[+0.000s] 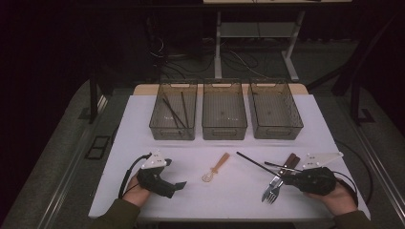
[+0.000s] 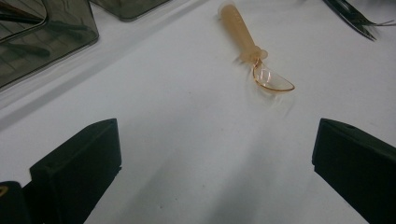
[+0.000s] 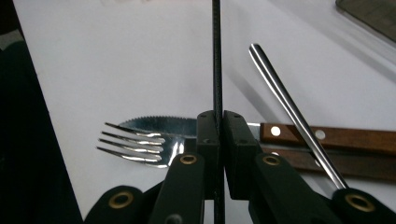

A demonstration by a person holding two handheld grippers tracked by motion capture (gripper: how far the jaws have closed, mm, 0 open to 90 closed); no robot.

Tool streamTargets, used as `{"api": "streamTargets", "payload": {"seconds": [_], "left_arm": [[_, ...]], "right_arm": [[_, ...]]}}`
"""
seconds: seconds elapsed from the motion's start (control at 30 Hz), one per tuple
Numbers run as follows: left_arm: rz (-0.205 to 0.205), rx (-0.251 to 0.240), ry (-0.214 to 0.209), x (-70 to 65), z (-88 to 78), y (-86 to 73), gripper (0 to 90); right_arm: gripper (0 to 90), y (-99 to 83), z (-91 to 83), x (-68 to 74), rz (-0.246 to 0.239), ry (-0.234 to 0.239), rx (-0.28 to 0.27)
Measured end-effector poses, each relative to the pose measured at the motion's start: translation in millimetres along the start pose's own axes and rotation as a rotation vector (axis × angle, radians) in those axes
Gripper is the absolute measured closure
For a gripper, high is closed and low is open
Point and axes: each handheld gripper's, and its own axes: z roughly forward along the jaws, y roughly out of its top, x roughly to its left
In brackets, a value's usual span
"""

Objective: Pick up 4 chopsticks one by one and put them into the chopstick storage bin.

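My right gripper was clamped tight on one thin black chopstick, the two jaws pressed together with the stick running straight up between them. From above, that chopstick slanted away from my right gripper toward the middle of the white table.

Count under and just beyond those jaws: one fork with four tines, pointing off to the jaws' left; one serrated knife with a wooden, riveted handle stretching to their right; and one slim silver handle lying across the knife, whose working end I could not make out. All of that cutlery sat bunched together right at my right gripper.

My left gripper stood wide open, jaws far apart, nothing between them. Ahead of it and a little to the right lay one translucent orange spoon, bowl nearest my jaws, handle pointing away. From above, that spoon was between my two hands, apart from both.

Beyond everything, three smoky clear bins in a row: the left bin held two dark sticks, while the middle bin and the right bin looked bare inside.
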Motion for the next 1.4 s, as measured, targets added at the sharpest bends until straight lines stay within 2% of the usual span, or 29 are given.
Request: {"api": "streamTargets", "payload": {"seconds": [0.6, 0.8, 0.83, 1.0, 1.1, 1.4], "left_arm": [[-0.006, -0.006, -0.008, 1.0, 0.2, -0.3, 1.2], [-0.033, -0.018, -0.011, 1.4, 2.2, 0.5, 1.1], [-0.047, -0.017, -0.017, 1.8, 4.3, 1.1, 0.4], [-0.057, -0.011, -0.028, 1.1, 6.4, 1.7, 0.0], [-0.065, -0.025, -0.04, -0.1, 8.5, 2.8, 0.0], [-0.046, -0.019, -0.038, -0.9, 8.9, 3.1, 0.0]], "right_arm": [[85.9, 29.4, 14.8, 6.7, -0.038, 0.012, -0.032], [85.9, 37.0, 17.9, 6.8, -0.046, -0.003, -0.039], [85.9, 39.4, 18.0, 6.8, -0.038, -0.003, -0.048], [85.9, 44.6, 18.3, 5.3, -0.031, 0.0, -0.065], [85.9, 50.6, 20.8, 3.2, -0.024, -0.005, -0.07], [85.9, 66.7, 26.2, 0.4, -0.006, -0.002, -0.097]]}}
